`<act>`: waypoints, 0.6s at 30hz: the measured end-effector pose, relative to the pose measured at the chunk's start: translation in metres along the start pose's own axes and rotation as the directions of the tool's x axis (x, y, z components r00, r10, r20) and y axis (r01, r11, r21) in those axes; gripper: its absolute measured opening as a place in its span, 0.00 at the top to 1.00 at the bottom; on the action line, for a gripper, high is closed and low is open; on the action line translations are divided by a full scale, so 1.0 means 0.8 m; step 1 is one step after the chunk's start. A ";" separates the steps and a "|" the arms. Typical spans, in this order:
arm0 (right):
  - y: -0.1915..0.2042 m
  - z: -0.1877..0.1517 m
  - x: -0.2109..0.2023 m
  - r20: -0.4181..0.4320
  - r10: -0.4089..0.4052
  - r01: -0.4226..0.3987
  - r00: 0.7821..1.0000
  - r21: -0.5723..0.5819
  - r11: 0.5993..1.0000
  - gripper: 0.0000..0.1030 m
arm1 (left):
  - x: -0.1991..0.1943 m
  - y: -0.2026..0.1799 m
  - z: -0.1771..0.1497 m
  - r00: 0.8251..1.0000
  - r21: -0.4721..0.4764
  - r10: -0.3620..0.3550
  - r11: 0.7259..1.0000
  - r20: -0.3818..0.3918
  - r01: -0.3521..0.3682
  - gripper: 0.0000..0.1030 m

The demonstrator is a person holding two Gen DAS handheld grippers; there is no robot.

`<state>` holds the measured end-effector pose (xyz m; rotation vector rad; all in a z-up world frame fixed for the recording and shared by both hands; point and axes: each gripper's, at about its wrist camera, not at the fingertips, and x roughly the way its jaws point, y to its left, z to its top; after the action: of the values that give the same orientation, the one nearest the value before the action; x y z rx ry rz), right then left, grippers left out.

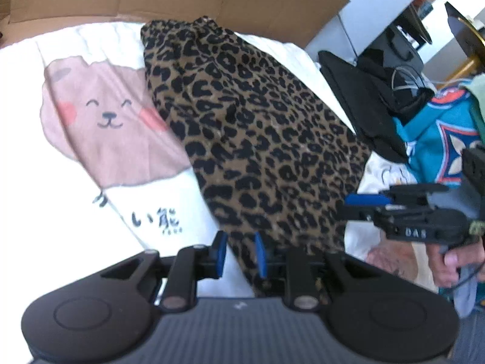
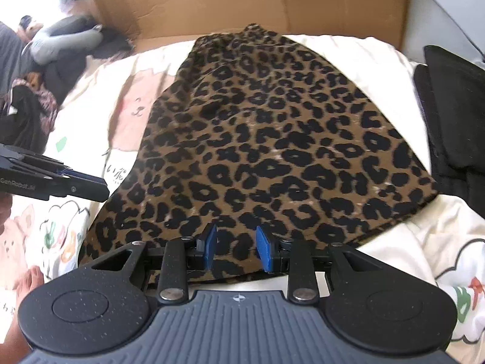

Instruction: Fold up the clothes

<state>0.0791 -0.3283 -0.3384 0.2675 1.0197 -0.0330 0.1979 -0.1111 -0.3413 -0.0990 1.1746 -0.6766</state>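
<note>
Both pairs of fingers, the left gripper (image 1: 241, 254) and the right gripper (image 2: 236, 248), are standing apart and empty over the near hem of the leopard-print garment (image 2: 272, 139) lying flat on the bed (image 2: 394, 251), so each should be pinching one hem corner evenly before lifting it toward the far waistband.

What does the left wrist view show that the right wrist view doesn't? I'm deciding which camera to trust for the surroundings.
Only the left wrist view shows the smiling bear face printed on the bedding, and a teal patterned cloth at the right.

Only the right wrist view shows the grey and dark clothes pile at upper left.

Both show the leopard-print garment spread on the white bedding, the cardboard behind it, and the other gripper entering from the side.
</note>
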 end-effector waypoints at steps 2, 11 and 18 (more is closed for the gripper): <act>0.002 -0.001 0.006 -0.014 0.003 -0.004 1.000 -0.013 1.000 0.65 | 0.000 0.003 -0.006 1.000 0.014 0.008 1.000 -0.020 -0.008 0.79; 0.034 -0.018 0.021 -0.073 0.048 -0.055 0.996 -0.094 0.994 0.65 | -0.009 0.021 -0.042 0.997 -0.045 -0.011 0.999 -0.072 0.008 0.79; 0.057 -0.022 0.018 -0.092 0.096 -0.109 0.991 -0.155 0.982 0.65 | -0.018 0.014 -0.062 0.993 -0.028 -0.041 0.999 -0.110 0.038 0.75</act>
<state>0.0790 -0.2789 -0.3497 0.1758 1.0845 0.1540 0.1561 -0.0809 -0.3544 -0.1084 1.2905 -0.7087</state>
